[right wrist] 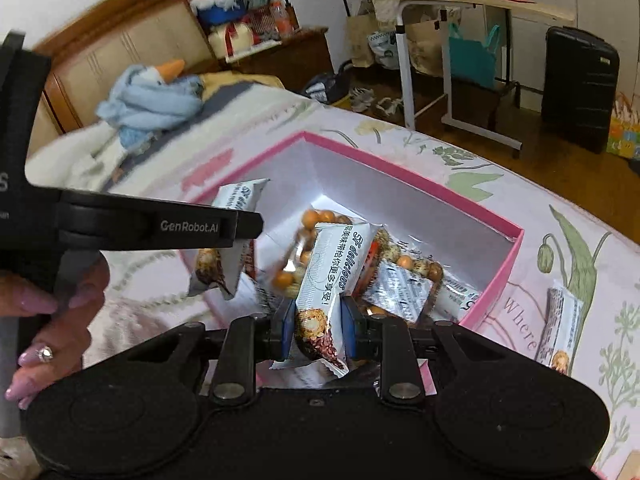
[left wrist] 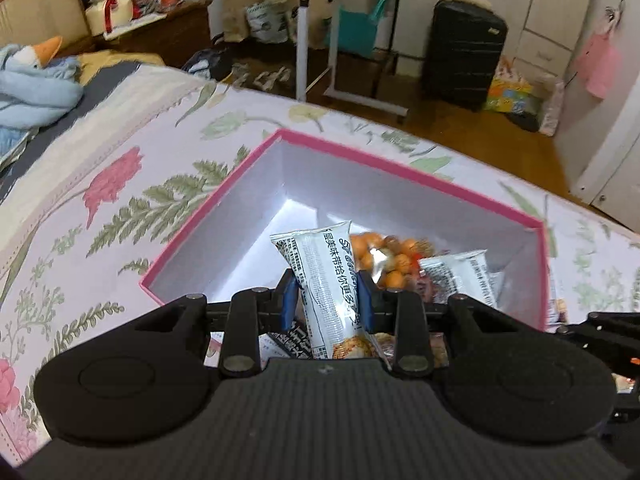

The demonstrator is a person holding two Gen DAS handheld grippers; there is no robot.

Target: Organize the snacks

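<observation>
Left black two-finger gripper (left wrist: 327,300), low centre of its own view, clamped with blue pads on a white foil snack packet with black Chinese print (left wrist: 329,280), held upright over the near edge of a pink-rimmed cardboard box with white inside (left wrist: 400,168). Right black gripper (right wrist: 316,326), low centre of the right view, likewise closed on a second white printed snack packet (right wrist: 332,276), tilted above the same box. Inside the box, centre frame: a clear bag of orange round nuts (left wrist: 394,260) and more white packets lying flat. One further white packet (right wrist: 560,332) outside the box, right edge of the right view, on the floral pink-and-green bedspread (left wrist: 120,200). Upper left: a blue plush goose (right wrist: 152,100). Upper right: a black hard-shell suitcase (left wrist: 464,52) on the wooden floor.
</observation>
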